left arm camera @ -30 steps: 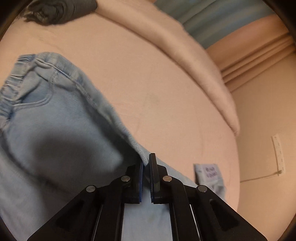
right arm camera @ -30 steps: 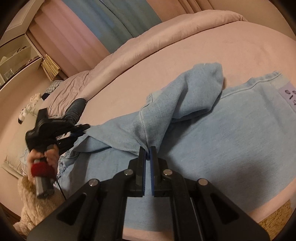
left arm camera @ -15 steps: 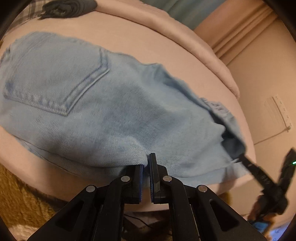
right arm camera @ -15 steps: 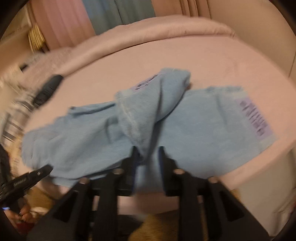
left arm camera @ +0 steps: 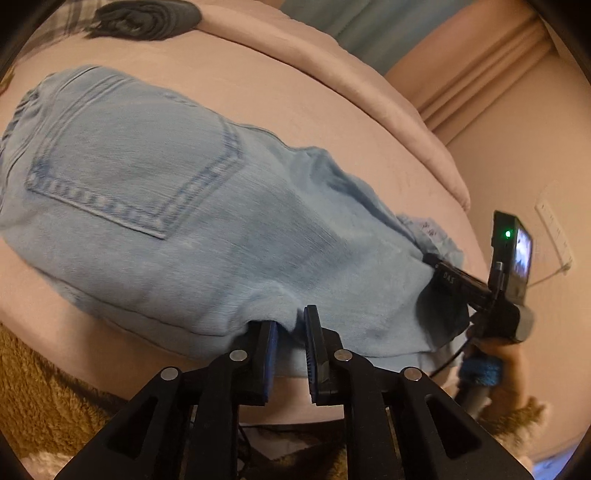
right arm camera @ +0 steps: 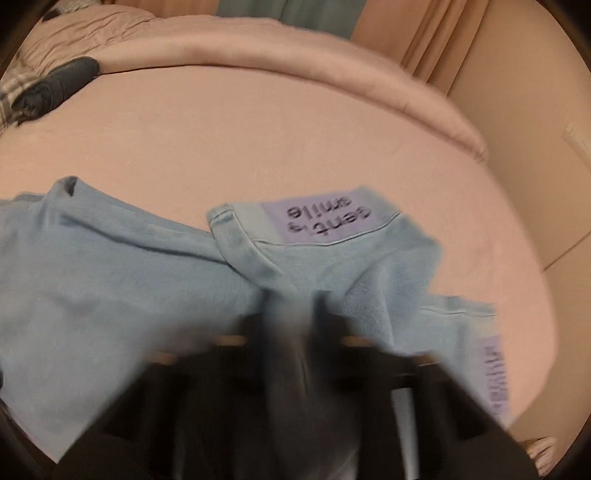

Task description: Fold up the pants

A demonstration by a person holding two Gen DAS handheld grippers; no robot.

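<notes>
Light blue jeans [left arm camera: 177, 221] lie folded lengthwise on the pink bed, back pocket [left arm camera: 136, 177] up. My left gripper [left arm camera: 290, 332] is slightly open at the near edge of the jeans, with a small bulge of denim between its jaws. In the right wrist view the jeans [right arm camera: 110, 280] show two hems with purple labels [right arm camera: 325, 218]. My right gripper [right arm camera: 295, 317] is blurred by motion at the denim near the hems; its jaws look slightly apart. It also shows in the left wrist view [left arm camera: 476, 284], over the hem end.
A dark rolled garment [left arm camera: 144, 20] lies at the bed's far left, also in the right wrist view [right arm camera: 55, 86]. A pink duvet [right arm camera: 258, 51] runs along the bed's far side. A brown shaggy rug [left arm camera: 44, 387] is below the bed's [left arm camera: 332, 122] near edge.
Both grippers carried the jeans over and laid them down on the bed. The left jaws have opened from shut, and the right jaws have parted too. The right gripper is moving fast.
</notes>
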